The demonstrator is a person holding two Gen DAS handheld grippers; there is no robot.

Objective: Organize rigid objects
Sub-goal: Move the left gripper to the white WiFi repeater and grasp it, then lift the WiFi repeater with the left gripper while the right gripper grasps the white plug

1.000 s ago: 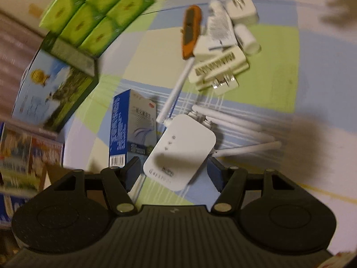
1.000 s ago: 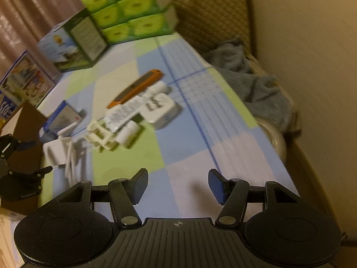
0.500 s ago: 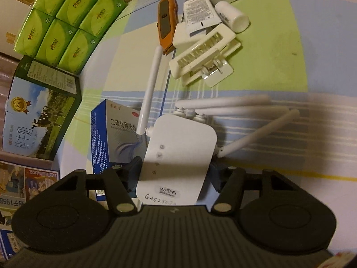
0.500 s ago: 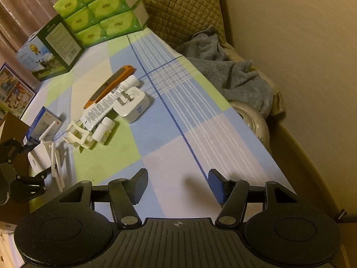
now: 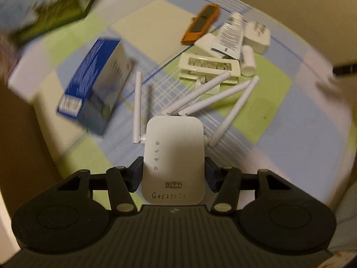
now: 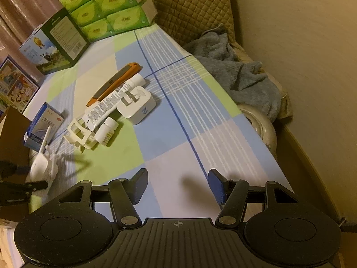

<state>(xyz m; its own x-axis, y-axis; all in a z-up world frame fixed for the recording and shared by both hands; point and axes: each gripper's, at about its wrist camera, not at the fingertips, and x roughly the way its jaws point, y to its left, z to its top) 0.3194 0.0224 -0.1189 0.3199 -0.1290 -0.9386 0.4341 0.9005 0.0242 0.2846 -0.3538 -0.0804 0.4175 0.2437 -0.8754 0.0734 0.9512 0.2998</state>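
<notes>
A white WiFi repeater (image 5: 174,154) with several antennas sits between the fingers of my left gripper (image 5: 174,174). Its jaws are closing and both pads touch the repeater's sides. In the right wrist view the repeater (image 6: 40,165) is tilted above the cloth at the far left, held by the left gripper (image 6: 13,185). Beyond it lie a blue box (image 5: 96,84), an orange utility knife (image 5: 200,23), a white tube (image 5: 231,35), a white charger plug (image 5: 256,36), a small white bottle (image 5: 247,61) and a cream plastic holder (image 5: 209,68). My right gripper (image 6: 178,185) hangs open over bare cloth, holding nothing.
Green tissue packs (image 6: 107,6) and a printed carton (image 6: 53,42) stand at the far end of the checked tablecloth (image 6: 178,111). A grey towel (image 6: 234,67) lies off the right edge. A brown cardboard box (image 6: 13,134) sits at the left edge.
The left gripper has rolled and its fingers have closed in on the repeater, which now stands straight between them. The right gripper stays open over the cloth.
</notes>
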